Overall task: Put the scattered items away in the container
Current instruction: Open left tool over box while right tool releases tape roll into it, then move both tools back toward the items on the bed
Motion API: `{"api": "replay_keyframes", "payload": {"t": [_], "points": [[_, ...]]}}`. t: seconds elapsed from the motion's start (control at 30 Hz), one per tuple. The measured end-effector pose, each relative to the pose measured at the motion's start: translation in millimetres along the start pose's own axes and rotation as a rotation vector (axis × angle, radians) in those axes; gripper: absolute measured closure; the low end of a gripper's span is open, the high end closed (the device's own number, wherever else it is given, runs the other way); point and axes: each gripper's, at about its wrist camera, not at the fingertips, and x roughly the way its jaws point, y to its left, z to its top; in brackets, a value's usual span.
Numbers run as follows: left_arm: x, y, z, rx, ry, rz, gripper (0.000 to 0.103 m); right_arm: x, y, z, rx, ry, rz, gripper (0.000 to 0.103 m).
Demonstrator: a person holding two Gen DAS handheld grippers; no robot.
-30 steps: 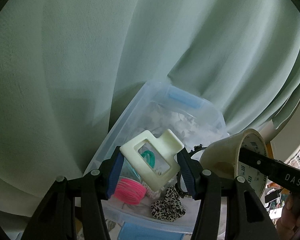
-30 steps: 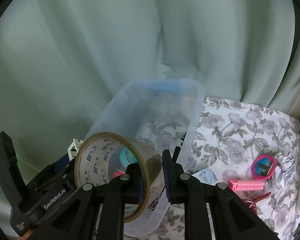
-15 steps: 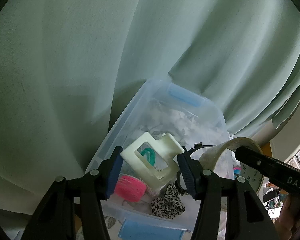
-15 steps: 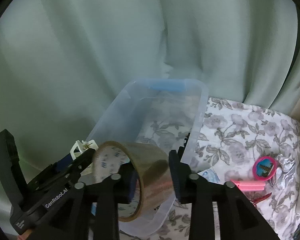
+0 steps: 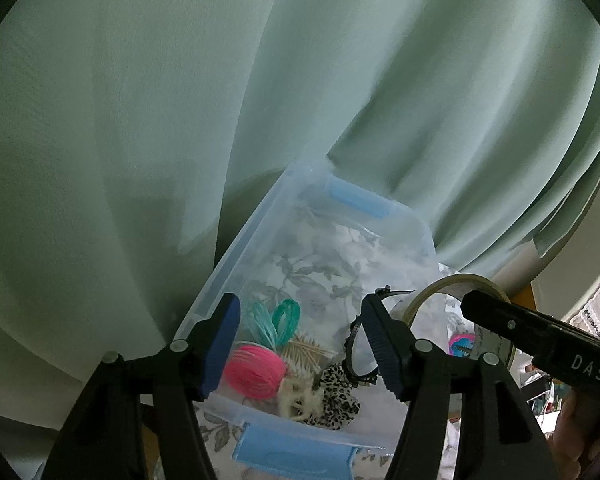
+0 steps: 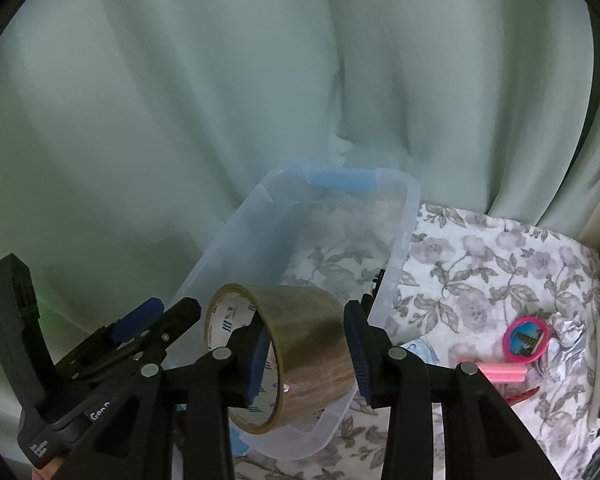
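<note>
Tape roll lies sideways, hole facing lower left

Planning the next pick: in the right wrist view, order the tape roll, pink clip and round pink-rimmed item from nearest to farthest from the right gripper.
1. Tape roll: at the right gripper, whose jaws are opening, over the container.
2. Pink clip: right, on the floral cloth.
3. Round pink-rimmed item: farther right, beyond the clip.

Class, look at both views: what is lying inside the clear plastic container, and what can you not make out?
Inside the container: teal coil ties, a pink coil tie, cotton swabs, a leopard scrunchie. The left tool's fingers cover parts of the near end.
</note>
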Motion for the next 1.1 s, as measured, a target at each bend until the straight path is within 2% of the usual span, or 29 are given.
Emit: {"api": "replay_keyframes", "payload": {"t": [0.17,0.33,0.57,0.87,1.1], "points": [[-9,-2,1,0.002,-0.016,0.002,0.039,-3,6,-1,-0.013,-0.002,0.007,0.062],[-17,-3,1,0.004,-0.025,0.008,0.039,3,16,-8,-0.044,0.038,0.019,0.059],[-23,-3,0,0.008,-0.031,0.019,0.039,-8,18,-8,-0.047,0.005,0.033,0.059],[-28,-32,-5,0.037,-0.022,0.017,0.039,-36,-9,-22,0.024,-0.042,0.009,0.059],[-37,-82,-13,0.120,-0.019,-0.013,0.039,-81,-54,-41,0.115,-0.122,-0.026,0.060]]}}
